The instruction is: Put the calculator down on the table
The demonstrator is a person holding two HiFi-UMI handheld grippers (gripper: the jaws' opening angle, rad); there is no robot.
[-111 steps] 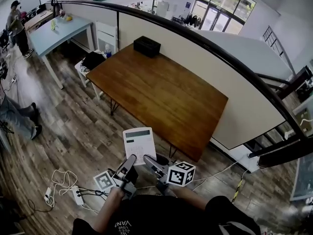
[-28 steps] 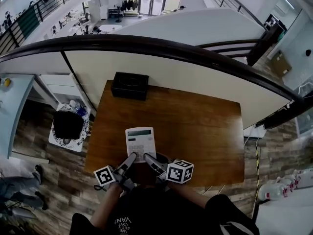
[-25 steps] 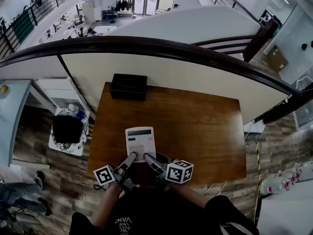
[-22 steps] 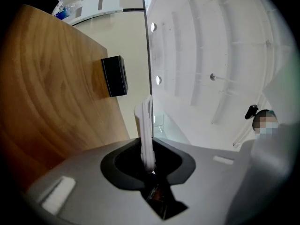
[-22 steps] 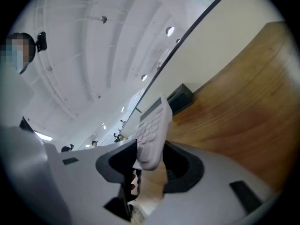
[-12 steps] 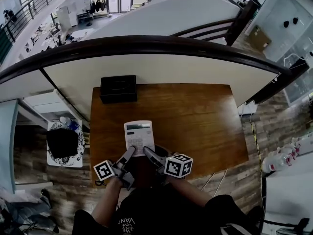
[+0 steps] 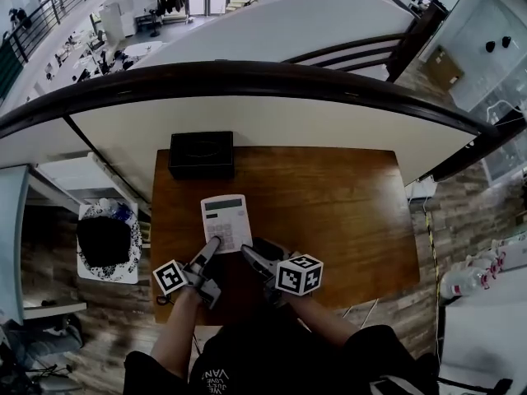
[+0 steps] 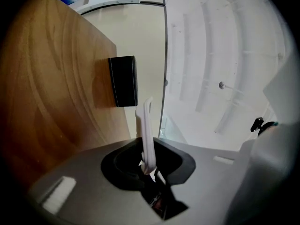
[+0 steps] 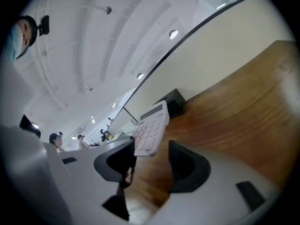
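Observation:
A white calculator (image 7: 226,223) hangs a little above the near left part of the brown wooden table (image 7: 329,212). My left gripper (image 7: 211,248) is shut on its near edge; in the left gripper view the calculator (image 8: 145,125) shows edge-on between the pads of the left gripper (image 8: 149,162). My right gripper (image 7: 249,256) sits just right of the near edge with its jaws opening. In the right gripper view the tilted calculator (image 9: 151,128) lies by the left finger, and neither pad of the right gripper (image 9: 152,161) presses on it.
A black box (image 7: 201,155) stands at the table's back left corner, also seen as the black box (image 8: 123,81) and the black box (image 9: 171,103). A cream partition (image 7: 272,122) with a dark rail backs the table. A stool with a black bag (image 7: 105,241) stands to the left.
The calculator has shifted left and lower over the table with both grippers. The right gripper's jaws have spread and come off the calculator's near edge; the left still holds it.

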